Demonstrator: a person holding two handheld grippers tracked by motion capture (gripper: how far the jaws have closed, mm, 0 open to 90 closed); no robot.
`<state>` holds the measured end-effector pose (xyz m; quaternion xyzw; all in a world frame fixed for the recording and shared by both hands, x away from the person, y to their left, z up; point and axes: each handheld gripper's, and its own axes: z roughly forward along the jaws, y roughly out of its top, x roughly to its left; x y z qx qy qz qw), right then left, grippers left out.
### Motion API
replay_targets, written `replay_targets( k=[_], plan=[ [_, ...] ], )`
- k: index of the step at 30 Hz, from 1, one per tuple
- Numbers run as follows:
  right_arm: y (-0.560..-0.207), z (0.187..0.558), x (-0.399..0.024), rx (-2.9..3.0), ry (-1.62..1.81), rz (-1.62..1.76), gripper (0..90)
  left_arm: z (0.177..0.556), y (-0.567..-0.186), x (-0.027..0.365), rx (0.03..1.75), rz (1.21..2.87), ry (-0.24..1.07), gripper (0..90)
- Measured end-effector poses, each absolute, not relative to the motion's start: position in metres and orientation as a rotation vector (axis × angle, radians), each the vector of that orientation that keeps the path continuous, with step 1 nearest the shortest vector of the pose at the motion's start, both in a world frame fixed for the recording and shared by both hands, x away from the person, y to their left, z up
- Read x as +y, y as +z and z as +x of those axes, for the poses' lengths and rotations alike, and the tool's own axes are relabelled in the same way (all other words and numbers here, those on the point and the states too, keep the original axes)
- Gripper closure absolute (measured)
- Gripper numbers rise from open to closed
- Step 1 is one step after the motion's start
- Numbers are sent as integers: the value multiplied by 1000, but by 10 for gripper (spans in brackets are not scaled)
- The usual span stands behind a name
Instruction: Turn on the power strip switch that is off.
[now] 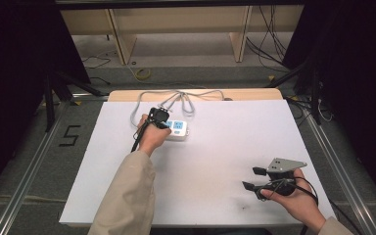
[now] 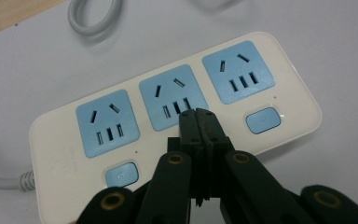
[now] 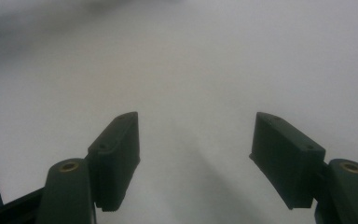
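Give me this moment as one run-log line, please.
left gripper: shut, over power strip middle socket | right gripper: open, empty, above table

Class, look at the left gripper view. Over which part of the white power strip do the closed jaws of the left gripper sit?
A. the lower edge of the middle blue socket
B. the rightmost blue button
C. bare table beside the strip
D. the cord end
A: the left gripper, jaws pressed together, ends at the lower edge of the middle blue socket of the power strip.
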<state>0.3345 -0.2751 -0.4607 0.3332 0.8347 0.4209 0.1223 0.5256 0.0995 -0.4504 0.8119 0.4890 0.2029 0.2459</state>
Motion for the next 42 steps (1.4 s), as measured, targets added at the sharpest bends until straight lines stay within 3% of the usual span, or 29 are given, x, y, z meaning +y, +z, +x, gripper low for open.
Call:
replay_targets(
  k=[29, 34, 42],
  plan=[
    [-460, 334, -275, 2438, 1229, 965, 326, 530, -450, 94, 1356, 2224, 534, 900],
    [-460, 334, -275, 2436, 1230, 965, 326, 528, -450, 84, 1313, 2304, 628, 900],
    [-460, 333, -276, 2436, 1230, 964, 326, 529, -450, 92, 1359, 2239, 558, 900]
  ],
)
